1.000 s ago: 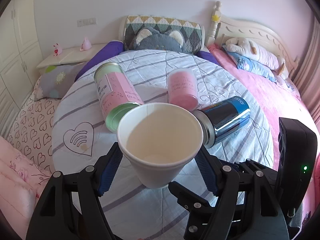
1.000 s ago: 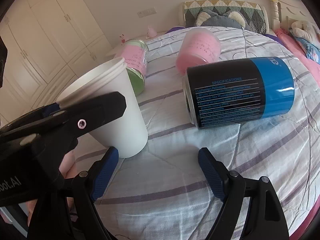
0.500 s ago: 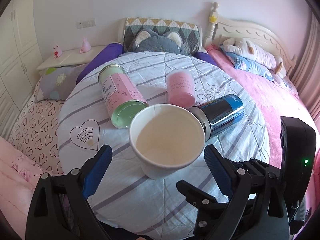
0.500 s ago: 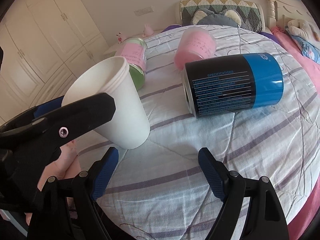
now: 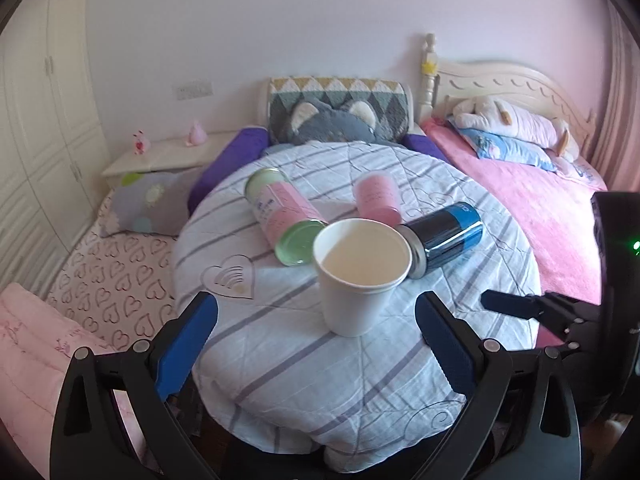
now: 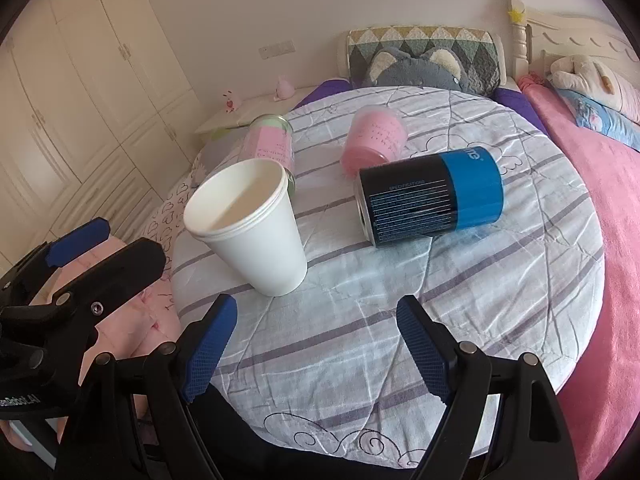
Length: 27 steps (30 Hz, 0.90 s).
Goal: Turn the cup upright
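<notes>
A white paper cup point(image 5: 356, 280) stands upright, mouth up, on the round table with the striped cloth point(image 5: 320, 380); it also shows in the right wrist view point(image 6: 256, 236). My left gripper point(image 5: 316, 340) is open and empty, drawn back with the cup standing free beyond its blue pads. My right gripper point(image 6: 316, 344) is open and empty, over the cloth to the right of the cup. The left gripper's fingers point(image 6: 76, 240) appear at the left of the right wrist view.
A pink and green tin point(image 5: 284, 216), a pink cup point(image 5: 378, 196) and a black and blue can point(image 5: 444, 236) lie on their sides behind the white cup. A bed point(image 5: 540, 208) is at the right, cushions and a nightstand point(image 5: 168, 152) behind.
My left gripper opened, let go of the white cup and drew back from it. The cup stays standing on the cloth. The right gripper pulled back slightly, still open.
</notes>
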### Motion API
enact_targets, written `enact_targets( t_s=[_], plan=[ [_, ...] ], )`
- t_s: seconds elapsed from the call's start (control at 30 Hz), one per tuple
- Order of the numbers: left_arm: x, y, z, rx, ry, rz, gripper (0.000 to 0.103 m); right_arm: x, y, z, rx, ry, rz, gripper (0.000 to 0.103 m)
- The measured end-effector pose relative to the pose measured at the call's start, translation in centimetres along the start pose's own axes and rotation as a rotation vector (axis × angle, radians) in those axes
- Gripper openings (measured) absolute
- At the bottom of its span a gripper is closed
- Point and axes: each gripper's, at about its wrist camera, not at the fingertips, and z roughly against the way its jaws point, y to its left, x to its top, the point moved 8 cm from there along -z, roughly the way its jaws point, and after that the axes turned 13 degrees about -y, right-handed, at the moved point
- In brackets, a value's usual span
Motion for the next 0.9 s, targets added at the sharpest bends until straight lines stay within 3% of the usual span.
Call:
enact_targets(
  t_s=[0.33,0.53,0.9],
  plan=[
    [-0.1,2.5,2.3,0.072,-0.068,0.011,0.103,1.1,0.4,2.9,-0.099,-0.086,0.056,0.083],
    [-0.5,3.3,2.4,0.078,-0.051,0.029,0.103,2.4,-0.1,5.1,-0.208,-0.155,0.076,0.083],
    [-0.3,3.4,2.7,0.083,-0.064,0.039,0.103,4.3,0.2,7.4,-0.219,-0.227,0.092,0.083]
  ],
)
